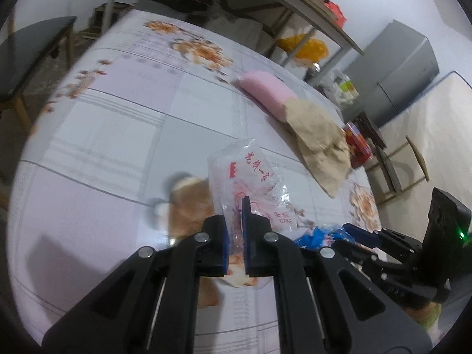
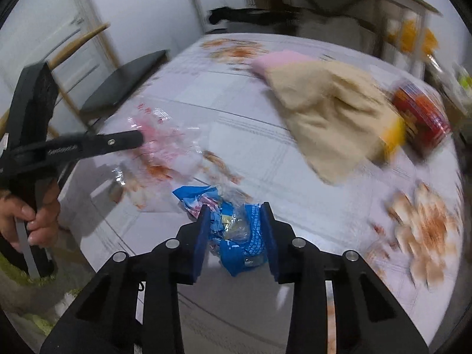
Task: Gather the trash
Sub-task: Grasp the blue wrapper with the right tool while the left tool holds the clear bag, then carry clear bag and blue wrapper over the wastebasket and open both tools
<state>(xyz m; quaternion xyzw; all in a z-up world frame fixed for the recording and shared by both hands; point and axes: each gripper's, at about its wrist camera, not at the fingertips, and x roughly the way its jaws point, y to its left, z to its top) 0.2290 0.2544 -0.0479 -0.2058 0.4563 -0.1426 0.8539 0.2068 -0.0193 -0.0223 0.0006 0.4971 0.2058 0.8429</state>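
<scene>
A clear plastic cake wrapper [image 1: 244, 177] with red print stands up from between the blue pads of my left gripper [image 1: 236, 236], which is shut on its lower part. From the right wrist camera the same wrapper [image 2: 165, 150] hangs off the left gripper [image 2: 138, 140], which a hand [image 2: 32, 221] holds. A crumpled blue wrapper [image 2: 239, 236] lies on the tablecloth between the pads of my right gripper [image 2: 236, 233], and both pads press on its sides. In the left wrist view that blue wrapper [image 1: 315, 237] shows at the right gripper [image 1: 348, 233].
The table [image 1: 118, 135] has a pale floral cloth. A pink pack [image 1: 262, 88], a beige cloth [image 1: 318, 144] and a red jar [image 1: 358, 147] lie at its far right. A dark stool [image 1: 29, 53] stands left of the table; shelves and a grey cabinet [image 1: 398, 67] stand behind.
</scene>
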